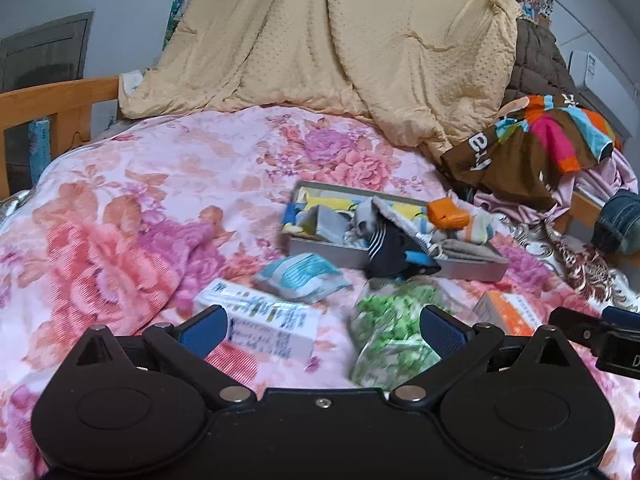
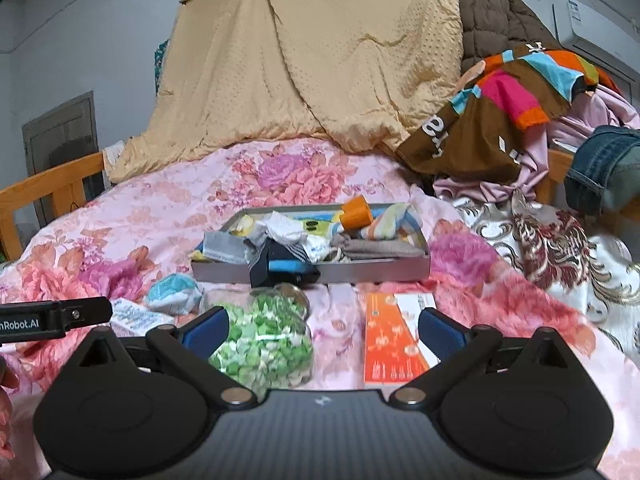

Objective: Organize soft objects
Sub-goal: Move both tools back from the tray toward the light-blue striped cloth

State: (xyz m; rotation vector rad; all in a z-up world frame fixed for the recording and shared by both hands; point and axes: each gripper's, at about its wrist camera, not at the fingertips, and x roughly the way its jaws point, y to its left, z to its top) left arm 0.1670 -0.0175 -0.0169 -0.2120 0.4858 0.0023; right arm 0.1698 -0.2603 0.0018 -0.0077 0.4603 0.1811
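Since both claws, the left claw (image 1: 322, 330) and the right claw (image 2: 322, 330), are wide open and hold nothing, go slow. The gray tray (image 2: 360, 272) of socks (image 2: 280, 226) sits just ahead. Pinch one sock in its middle, not the jar of green bits (image 2: 264, 340) close in front.

A floral pink bedspread (image 2: 152, 216) is spread across the bed; a tan quilt (image 2: 304, 60) is draped high behind it, and a brown quilted coat (image 2: 492, 12) is heaped at the right. A wooden bed rail (image 1: 52, 100) is seen at the left; an air conditioner (image 2: 588, 28) is mounted on the wall; an orange box (image 2: 394, 340) and a white-and-blue box (image 1: 260, 324) are laid flat on the bedspread.
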